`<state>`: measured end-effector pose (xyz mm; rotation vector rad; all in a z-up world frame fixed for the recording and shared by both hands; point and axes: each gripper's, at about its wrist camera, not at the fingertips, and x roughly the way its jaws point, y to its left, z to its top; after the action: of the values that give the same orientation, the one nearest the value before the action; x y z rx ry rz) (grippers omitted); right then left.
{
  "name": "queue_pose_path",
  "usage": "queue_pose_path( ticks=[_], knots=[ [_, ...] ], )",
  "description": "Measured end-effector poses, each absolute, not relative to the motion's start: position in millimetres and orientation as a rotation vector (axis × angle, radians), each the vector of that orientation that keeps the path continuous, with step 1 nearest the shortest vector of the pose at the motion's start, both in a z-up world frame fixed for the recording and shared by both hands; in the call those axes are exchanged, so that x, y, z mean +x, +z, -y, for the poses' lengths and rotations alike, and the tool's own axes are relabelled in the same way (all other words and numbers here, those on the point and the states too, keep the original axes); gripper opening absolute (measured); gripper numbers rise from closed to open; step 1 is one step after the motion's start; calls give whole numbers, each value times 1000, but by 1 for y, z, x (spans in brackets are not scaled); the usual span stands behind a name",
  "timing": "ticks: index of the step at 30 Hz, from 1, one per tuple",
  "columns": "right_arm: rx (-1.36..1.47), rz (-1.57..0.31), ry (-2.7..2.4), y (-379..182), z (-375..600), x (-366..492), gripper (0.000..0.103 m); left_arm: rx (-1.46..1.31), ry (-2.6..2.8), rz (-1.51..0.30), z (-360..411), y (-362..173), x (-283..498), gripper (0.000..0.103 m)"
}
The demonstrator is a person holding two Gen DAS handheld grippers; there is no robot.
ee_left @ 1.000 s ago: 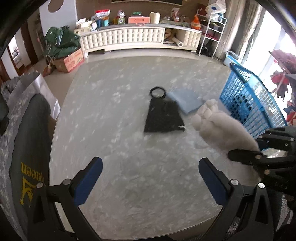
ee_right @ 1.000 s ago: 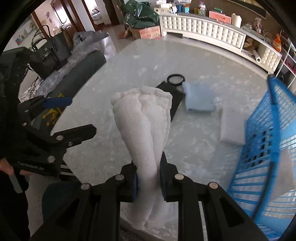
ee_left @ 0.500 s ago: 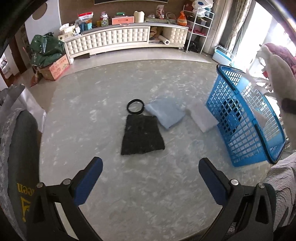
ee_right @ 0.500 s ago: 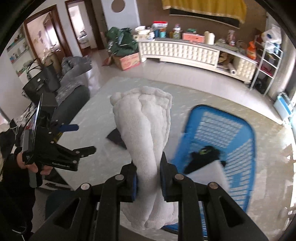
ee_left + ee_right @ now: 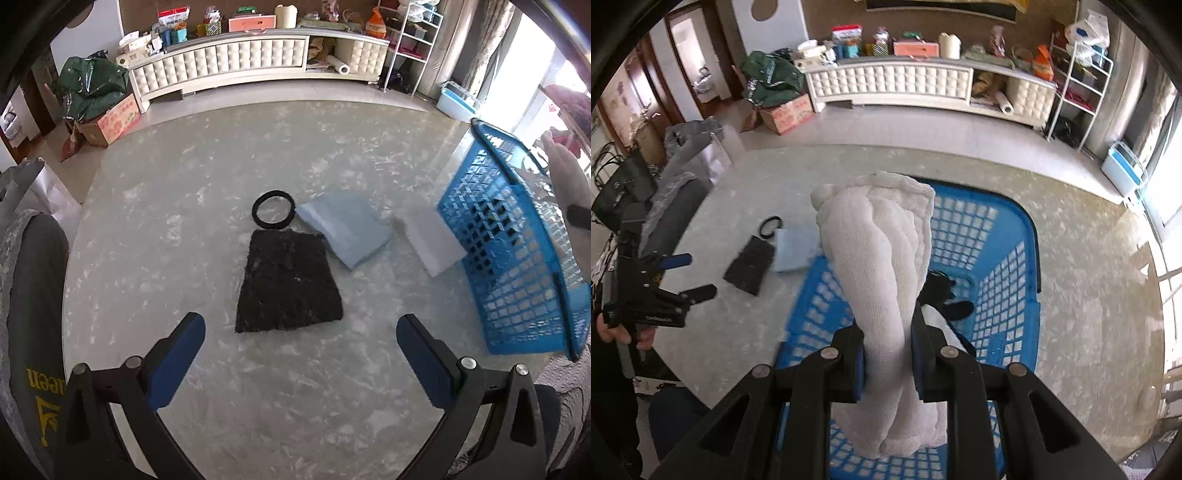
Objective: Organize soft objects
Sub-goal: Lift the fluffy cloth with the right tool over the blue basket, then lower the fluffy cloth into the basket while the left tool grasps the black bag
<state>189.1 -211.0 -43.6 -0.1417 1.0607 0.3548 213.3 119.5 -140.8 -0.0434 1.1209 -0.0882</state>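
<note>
Left wrist view: the left gripper (image 5: 301, 360) is hovering above the marble table (image 5: 184, 192) with its jaws standing wide apart and holding nothing. Beyond it are lying a black knitted cloth (image 5: 288, 280), a black ring band (image 5: 273, 209) just past it, a pale blue pad (image 5: 345, 229) and a white foam block (image 5: 430, 243) touching the blue basket (image 5: 517, 280). The white rolled towel (image 5: 569, 199) is showing at the right edge, above the basket.

Right wrist view: the right gripper (image 5: 888, 354) is pinching the white rolled towel (image 5: 879, 266) at mid-length, jaws narrow around it, directly over the blue basket (image 5: 1012, 266), in which a dark item (image 5: 947, 295) and something white are already lying. The step in hand is probably the drop: it is best done by lowering the towel inside the rim, centring it over free floor, then parting the jaws fully so the cloth is not snagging on the pads.
</note>
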Motion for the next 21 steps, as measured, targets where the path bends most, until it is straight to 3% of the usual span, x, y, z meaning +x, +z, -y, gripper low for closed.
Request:
queue_pose_path(
  ticks=[21],
  knots=[
    [-137, -1179, 274, -79, 221, 227, 20, 0, -45, -1220, -127, -216, 265, 103]
  ],
)
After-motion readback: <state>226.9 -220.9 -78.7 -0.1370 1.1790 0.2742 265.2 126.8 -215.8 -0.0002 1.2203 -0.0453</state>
